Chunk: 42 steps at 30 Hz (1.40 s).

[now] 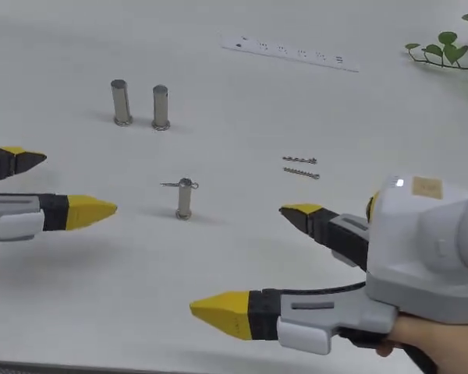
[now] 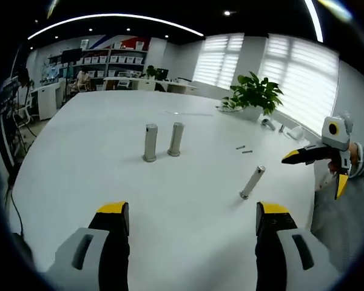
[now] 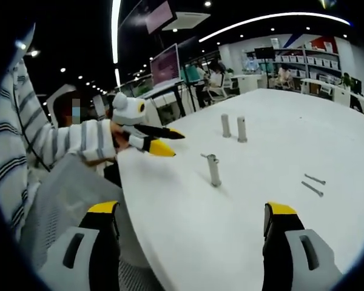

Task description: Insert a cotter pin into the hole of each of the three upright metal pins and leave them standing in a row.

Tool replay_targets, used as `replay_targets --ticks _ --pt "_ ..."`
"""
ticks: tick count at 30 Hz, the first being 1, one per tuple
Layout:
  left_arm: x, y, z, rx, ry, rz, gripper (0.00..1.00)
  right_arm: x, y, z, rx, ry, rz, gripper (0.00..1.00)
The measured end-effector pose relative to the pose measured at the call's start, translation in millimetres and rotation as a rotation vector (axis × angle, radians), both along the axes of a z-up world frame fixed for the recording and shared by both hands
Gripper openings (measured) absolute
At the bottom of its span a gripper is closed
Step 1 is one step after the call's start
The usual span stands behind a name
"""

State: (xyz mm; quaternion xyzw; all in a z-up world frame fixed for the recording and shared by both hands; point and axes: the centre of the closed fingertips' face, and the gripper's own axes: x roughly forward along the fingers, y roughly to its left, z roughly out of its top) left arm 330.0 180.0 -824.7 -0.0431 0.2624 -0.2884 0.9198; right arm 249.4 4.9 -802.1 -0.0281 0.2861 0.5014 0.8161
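upright pins (image 1: 122, 102): smooth metal, satin sheen | cotter pins (image 1: 299, 160): metal wire (finish too small to tell) | table (image 1: 140, 296): smooth, matt

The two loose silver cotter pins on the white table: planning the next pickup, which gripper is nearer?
Right. The right gripper sits just short of the loose silver cotter pins, on the person's side; the left gripper is far to their left.

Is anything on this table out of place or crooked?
Nothing tipped or damaged. One metal pin, with a cotter pin through it, stands apart from the other two pins, not in a row. Two spare cotter pins lie loose.
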Motion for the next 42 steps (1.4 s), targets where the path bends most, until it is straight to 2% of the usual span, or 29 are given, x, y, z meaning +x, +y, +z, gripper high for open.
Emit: replay_targets --ticks 3,6,7,9,12,15,18,22,23,26,28,29,31,36,37,38,40,42 --pt "13.6 5.0 5.7 0.017 -0.021 0.031 0.83 -2.7 0.4 -0.1 0.006 0.008 -0.005 1.0" --pt "31.8 11.2 16.5 0.056 -0.077 0.078 0.72 -5.9 2.4 2.2 0.028 0.018 -0.004 1.0" --pt "34.4 10.1 18.0 0.055 -0.074 0.079 0.71 -6.4 3.0 3.5 0.036 0.016 -0.004 1.0" --pt "43.2 9.1 22.6 0.063 -0.087 0.09 0.72 -6.6 3.7 6.3 0.037 0.001 -0.001 1.0" --pt "52.9 0.3 27.9 0.074 -0.103 0.093 0.67 -4.8 2.9 8.5 0.037 -0.001 -0.011 1.0" --pt "66.4 -1.3 27.4 0.096 -0.114 0.106 0.63 -1.9 0.8 11.2 0.043 -0.006 -0.018 0.99" --pt "72.8 -15.3 30.1 0.104 -0.126 0.099 0.57 0.2 -2.5 12.1 0.046 -0.01 -0.017 0.99" --pt "82.7 -28.6 29.5 0.086 -0.121 0.101 0.49 1.1 -6.2 12.5 0.034 -0.017 -0.015 0.99" --pt "89.7 -25.0 28.0 0.079 -0.117 0.123 0.48 1.9 -7.6 12.8 0.033 -0.017 -0.019 0.99" --pt "99.7 -24.0 29.6 0.07 -0.137 0.15 0.47 2.6 -9.0 15.2 0.042 -0.02 -0.02 0.99" --pt "103.3 -25.7 30.3 0.047 -0.134 0.16 0.44 2.2 -8.6 16.8 0.046 -0.028 -0.009 0.99" --pt "109.2 -23.5 28.8 0.027 -0.128 0.16 0.41 2.6 -9.1 16.5 0.04 -0.031 -0.008 0.99" --pt "117.6 -20.3 26.1 0.033 -0.129 0.158 0.36 3.3 -10.4 15.5 0.032 -0.029 -0.006 0.99" --pt "129.6 -11.2 22.4 0.038 -0.128 0.177 0.33 5.5 -13.5 16.3 0.034 -0.026 -0.018 0.98" --pt "131.5 -10.1 20.7 0.035 -0.122 0.175 0.33 5.5 -13.8 16.6 0.034 -0.027 -0.018 0.98" --pt "132.8 -9.0 17.1 0.021 -0.1 0.172 0.33 5.7 -14.4 17.2 0.034 -0.031 -0.016 0.97" --pt "136.3 -6.0 13.5 0.023 -0.097 0.167 0.29 6.2 -15.0 18.1 0.038 -0.037 -0.016 0.96" --pt "133.6 -11.0 13.3 0.029 -0.095 0.16 0.25 6.4 -16.4 17.5 0.037 -0.032 -0.019 0.96"
